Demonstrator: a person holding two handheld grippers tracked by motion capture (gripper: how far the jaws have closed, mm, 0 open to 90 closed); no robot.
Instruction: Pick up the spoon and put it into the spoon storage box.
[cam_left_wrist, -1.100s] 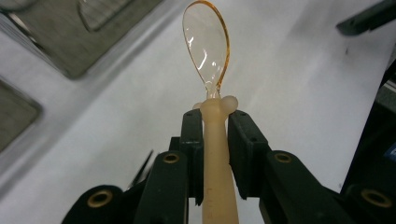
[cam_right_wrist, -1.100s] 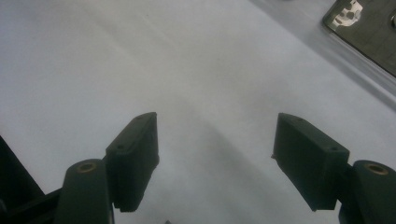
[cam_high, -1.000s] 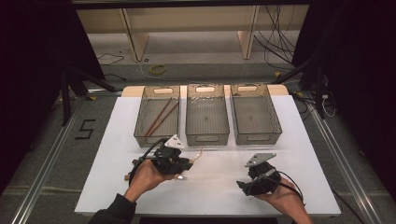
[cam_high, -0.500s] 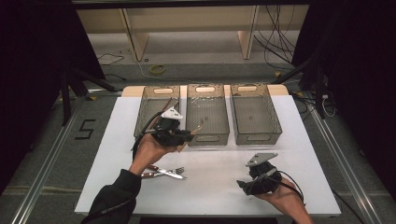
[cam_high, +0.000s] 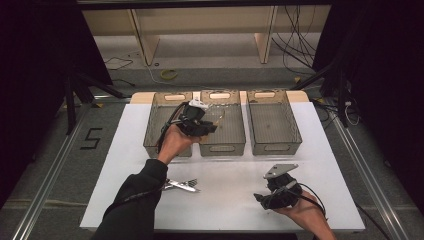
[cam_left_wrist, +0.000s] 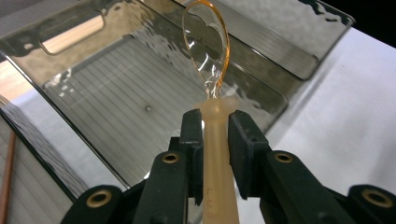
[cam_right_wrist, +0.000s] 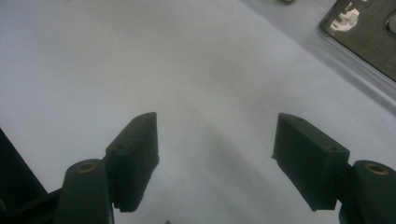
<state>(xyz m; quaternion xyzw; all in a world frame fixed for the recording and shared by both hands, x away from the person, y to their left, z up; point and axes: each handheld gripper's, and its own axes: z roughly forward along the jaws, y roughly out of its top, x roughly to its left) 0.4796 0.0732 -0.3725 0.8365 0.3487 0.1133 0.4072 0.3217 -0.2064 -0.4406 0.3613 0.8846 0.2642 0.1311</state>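
On the white counter (cam_high: 230, 200), the left bin (cam_high: 155, 131) of three clear ones holds thin reddish sticks. Just in front of it, cutlery (cam_high: 181, 186) lies beside the person's dark sleeve. The left claw (cam_high: 209, 127) hangs over the near edge of the middle bin (cam_high: 223, 122), its pads pressed on the pale handle of a clear-bowled spoon (cam_left_wrist: 208, 60); the spoon's bowl reaches out above that bin's ribbed floor. The right bin (cam_high: 272, 120) stands alongside. Nearer the person, the right claw (cam_high: 261, 199) sits low over bare counter, jaws wide apart with nothing between them.
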